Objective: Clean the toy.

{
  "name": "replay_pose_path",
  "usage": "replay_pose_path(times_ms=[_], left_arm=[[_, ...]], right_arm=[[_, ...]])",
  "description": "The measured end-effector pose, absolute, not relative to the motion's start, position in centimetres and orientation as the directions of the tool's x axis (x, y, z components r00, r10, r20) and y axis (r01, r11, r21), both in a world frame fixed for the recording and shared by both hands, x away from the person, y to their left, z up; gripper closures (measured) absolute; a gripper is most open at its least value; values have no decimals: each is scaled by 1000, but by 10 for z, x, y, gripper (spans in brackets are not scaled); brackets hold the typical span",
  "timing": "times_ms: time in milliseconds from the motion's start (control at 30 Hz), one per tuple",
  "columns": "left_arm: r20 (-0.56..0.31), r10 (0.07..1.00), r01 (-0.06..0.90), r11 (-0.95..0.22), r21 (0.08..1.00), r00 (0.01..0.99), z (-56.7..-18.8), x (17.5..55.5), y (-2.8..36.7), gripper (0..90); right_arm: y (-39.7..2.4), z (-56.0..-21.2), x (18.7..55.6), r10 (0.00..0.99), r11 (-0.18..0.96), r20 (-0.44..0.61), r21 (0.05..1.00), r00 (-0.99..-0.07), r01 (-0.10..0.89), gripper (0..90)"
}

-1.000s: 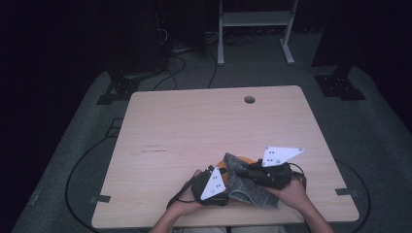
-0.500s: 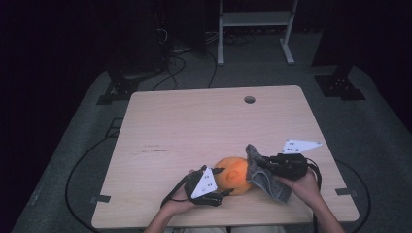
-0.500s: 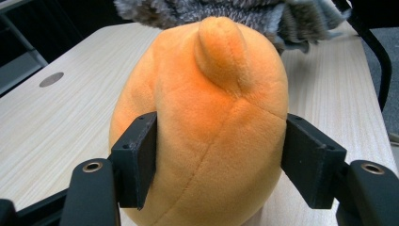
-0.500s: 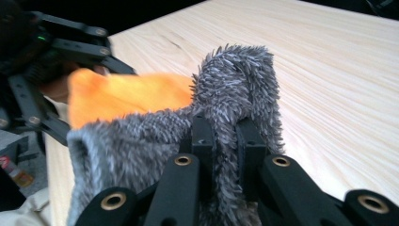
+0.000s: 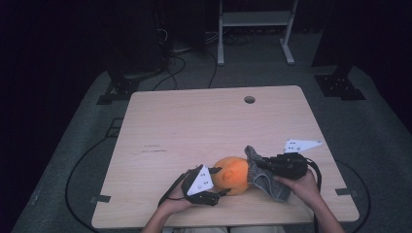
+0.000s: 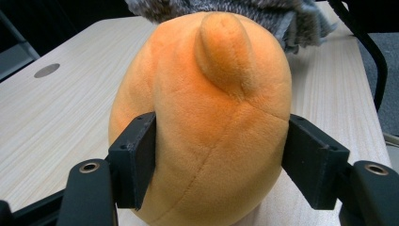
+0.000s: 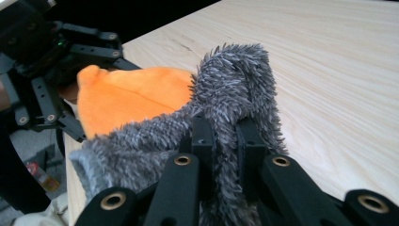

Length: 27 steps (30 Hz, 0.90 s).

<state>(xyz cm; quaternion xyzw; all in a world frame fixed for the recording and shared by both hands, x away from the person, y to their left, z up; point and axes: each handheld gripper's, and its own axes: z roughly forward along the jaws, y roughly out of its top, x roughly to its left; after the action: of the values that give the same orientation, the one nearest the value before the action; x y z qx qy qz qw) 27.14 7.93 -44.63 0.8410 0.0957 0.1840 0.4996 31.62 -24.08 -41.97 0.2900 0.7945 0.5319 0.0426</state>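
Dark room around a light wooden table [image 5: 194, 126], which stands on grey carpet; a round cable hole [image 5: 249, 99] sits near its far edge, and a white shelf frame [image 5: 255, 29] stands behind on the floor.

Left side: the left gripper [image 5: 217, 180] lies low on the table near the front edge, held by the person's left hand [image 5: 176, 204], with a grey three-cornered plate on top. In the left gripper view its two black jaws stand on either side of an orange plush toy [image 6: 202, 122]. The left pad is against the plush and the right pad is at its flank. The jaws have just been opening, with the toy between them; the contact looks loose, more cradling than squeezing.

Centre: the orange plush toy [image 5: 232, 174] rests on the table near the front edge, between the two grippers. It is egg-shaped. Its long axis runs roughly along the front edge, with the narrower end at the left gripper and the broader end against the grey cloth. A small rounded nub [image 6: 225, 52] stands out from its upper surface.

Right side: a grey fuzzy cloth [image 5: 265, 174] touches the right end of the toy and drapes down to the table. The right gripper [image 5: 260, 164], held by the right hand [image 5: 303, 184], is clenched on a fold of this cloth; in the right gripper view the grey cloth [image 7: 230, 94] is pinched tight between the jaws.
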Motion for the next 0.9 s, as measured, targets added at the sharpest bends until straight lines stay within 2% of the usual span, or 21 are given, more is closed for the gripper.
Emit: replay_pose_path(times_ms=[167,267,500,700,800,900], left_arm=[[200,354,-7,-479,878,913,-447,273,81,305],[186,360,5,-469,883,914,-447,275,84,305],[169,361,18,-460,888,917,-448,277,87,305],[167,364,20,-456,890,916,-448,277,86,303],[166,364,20,-456,890,916,-448,277,87,303],[158,368,28,-452,892,916,-448,279,88,302]], right_arm=[[-242,-417,315,462,207,286,886,-840,415,805],[-236,-419,317,463,226,275,882,-843,412,805],[-247,-427,322,532,234,290,853,-796,466,805],[-241,-414,316,469,176,289,895,-834,410,805],[-234,-417,317,482,221,267,885,-835,410,805],[-238,-427,322,510,228,288,863,-810,451,805]])
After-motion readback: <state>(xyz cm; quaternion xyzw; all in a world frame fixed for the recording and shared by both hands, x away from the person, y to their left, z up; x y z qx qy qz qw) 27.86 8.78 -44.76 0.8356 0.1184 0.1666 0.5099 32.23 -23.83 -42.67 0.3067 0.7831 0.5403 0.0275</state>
